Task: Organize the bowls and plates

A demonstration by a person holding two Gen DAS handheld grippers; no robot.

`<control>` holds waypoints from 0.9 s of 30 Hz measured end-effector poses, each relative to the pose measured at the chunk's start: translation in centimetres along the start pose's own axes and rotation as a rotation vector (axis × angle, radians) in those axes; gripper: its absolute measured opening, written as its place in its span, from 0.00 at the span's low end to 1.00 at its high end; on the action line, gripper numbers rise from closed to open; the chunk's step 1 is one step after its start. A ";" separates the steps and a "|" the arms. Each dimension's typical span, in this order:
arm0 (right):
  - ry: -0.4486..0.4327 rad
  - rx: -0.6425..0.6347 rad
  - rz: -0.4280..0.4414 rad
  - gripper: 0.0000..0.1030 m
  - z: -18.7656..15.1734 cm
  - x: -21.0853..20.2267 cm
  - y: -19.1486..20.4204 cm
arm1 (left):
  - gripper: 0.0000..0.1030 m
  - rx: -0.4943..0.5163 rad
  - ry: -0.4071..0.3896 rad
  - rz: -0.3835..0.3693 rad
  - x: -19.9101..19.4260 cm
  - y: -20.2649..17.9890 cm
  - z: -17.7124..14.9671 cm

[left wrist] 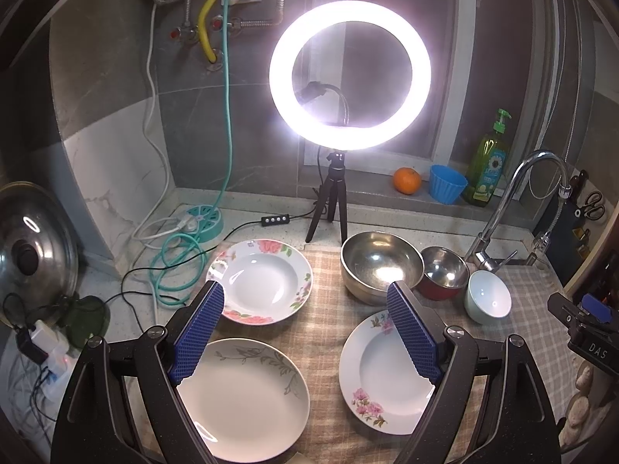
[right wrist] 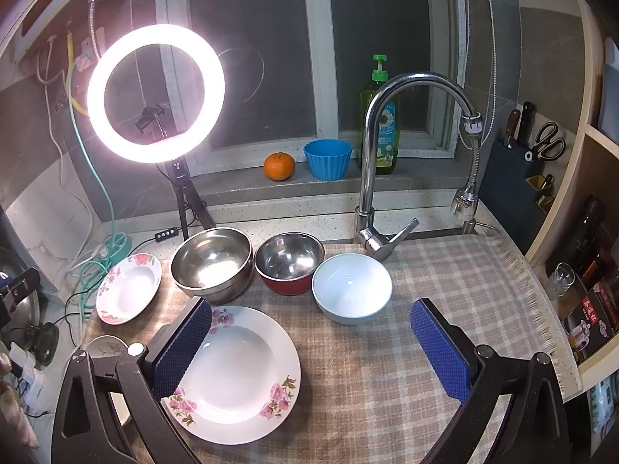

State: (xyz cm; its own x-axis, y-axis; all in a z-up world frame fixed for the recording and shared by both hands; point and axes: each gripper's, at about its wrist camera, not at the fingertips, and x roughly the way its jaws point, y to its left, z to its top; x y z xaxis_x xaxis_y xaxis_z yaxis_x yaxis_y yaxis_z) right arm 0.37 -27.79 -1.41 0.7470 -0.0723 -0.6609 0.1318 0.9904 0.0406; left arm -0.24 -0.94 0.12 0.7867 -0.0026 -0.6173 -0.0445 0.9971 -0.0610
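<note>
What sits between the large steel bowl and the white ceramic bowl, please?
A smaller steel bowl with a red outside sits between the large steel bowl and the white ceramic bowl, close against both; the right wrist view shows it best.

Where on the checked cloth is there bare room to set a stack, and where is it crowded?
The widest free patch of checked cloth lies right of the white bowl, in front of the faucet. A narrower strip runs between the leaf-pattern plate and the pink-flower plate. The back row is crowded: large steel bowl, red-sided bowl and white bowl sit close together.
</note>
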 end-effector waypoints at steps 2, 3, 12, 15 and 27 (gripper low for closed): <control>-0.001 -0.001 0.004 0.98 -0.1 0.0 0.0 | 0.84 -0.001 -0.001 0.000 -0.1 0.0 -0.2; -0.001 -0.001 0.006 0.98 -0.2 -0.1 0.0 | 0.84 -0.001 -0.001 -0.001 -0.1 0.0 -0.2; 0.002 -0.002 0.011 0.98 0.0 -0.2 0.2 | 0.84 -0.001 0.001 0.000 -0.1 -0.1 -0.2; 0.002 -0.003 0.013 0.98 0.0 -0.2 0.3 | 0.84 0.001 0.000 -0.001 -0.2 -0.2 -0.3; 0.010 -0.004 0.015 0.98 0.0 0.0 0.5 | 0.84 0.001 0.003 -0.003 0.0 -0.4 0.0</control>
State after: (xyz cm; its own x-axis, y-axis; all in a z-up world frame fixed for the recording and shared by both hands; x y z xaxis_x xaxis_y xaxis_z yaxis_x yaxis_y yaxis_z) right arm 0.44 -27.31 -1.40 0.7426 -0.0564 -0.6674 0.1184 0.9918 0.0478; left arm -0.26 -1.30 0.12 0.7850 -0.0055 -0.6195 -0.0416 0.9972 -0.0616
